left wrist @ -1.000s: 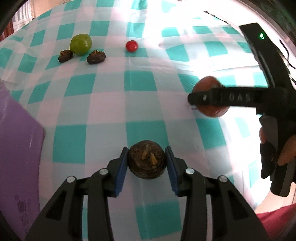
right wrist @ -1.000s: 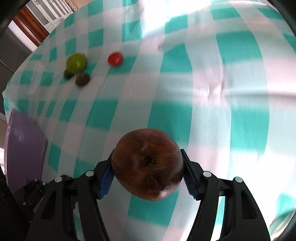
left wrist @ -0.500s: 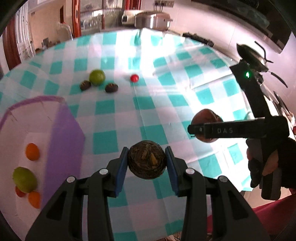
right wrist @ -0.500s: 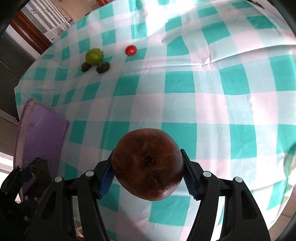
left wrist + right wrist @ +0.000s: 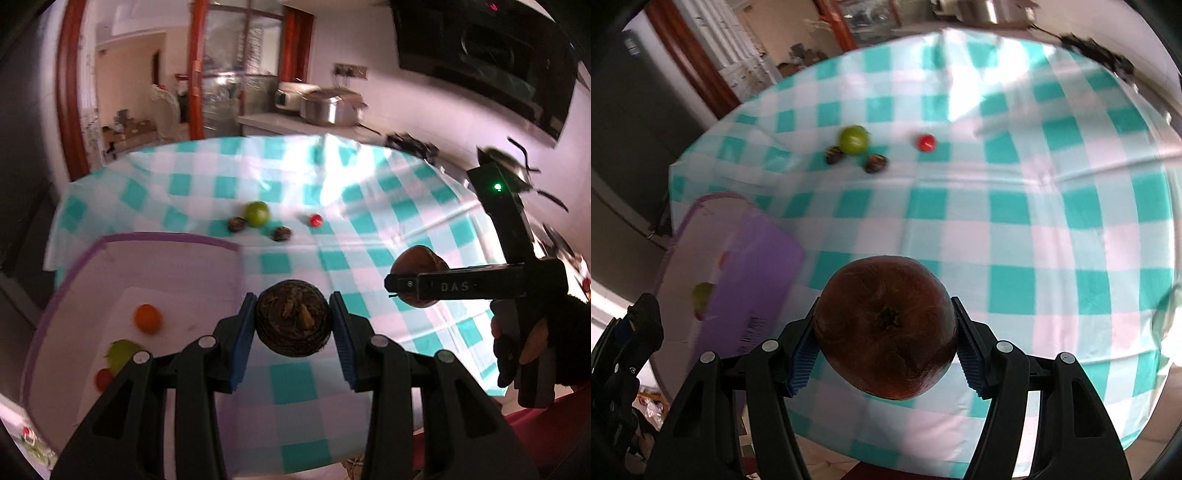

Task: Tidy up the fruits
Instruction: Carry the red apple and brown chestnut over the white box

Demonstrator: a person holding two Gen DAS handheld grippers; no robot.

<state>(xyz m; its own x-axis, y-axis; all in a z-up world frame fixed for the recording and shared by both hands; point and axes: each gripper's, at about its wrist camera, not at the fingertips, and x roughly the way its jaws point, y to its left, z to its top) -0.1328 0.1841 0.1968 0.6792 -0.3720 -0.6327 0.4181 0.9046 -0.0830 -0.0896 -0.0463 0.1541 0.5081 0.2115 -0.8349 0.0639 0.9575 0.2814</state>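
Jaws of my left gripper (image 5: 293,323) clamp a dark wrinkled fruit (image 5: 293,323) above the checked tablecloth (image 5: 369,236); my right gripper (image 5: 884,332) pinches a brown-red apple (image 5: 884,332). Left of both I see the purple bin (image 5: 55,295) holding an orange (image 5: 147,318). Far across lie a green fruit (image 5: 854,139) and a red tomato (image 5: 926,142).

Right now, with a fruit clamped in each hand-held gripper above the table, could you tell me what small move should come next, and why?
Probably carry the left hand-held gripper leftward over the purple tray. Its dark wrinkled fruit is firmly clamped and lifted clear of the checked cloth, and the tray, already holding an orange fruit, lies just beside it.
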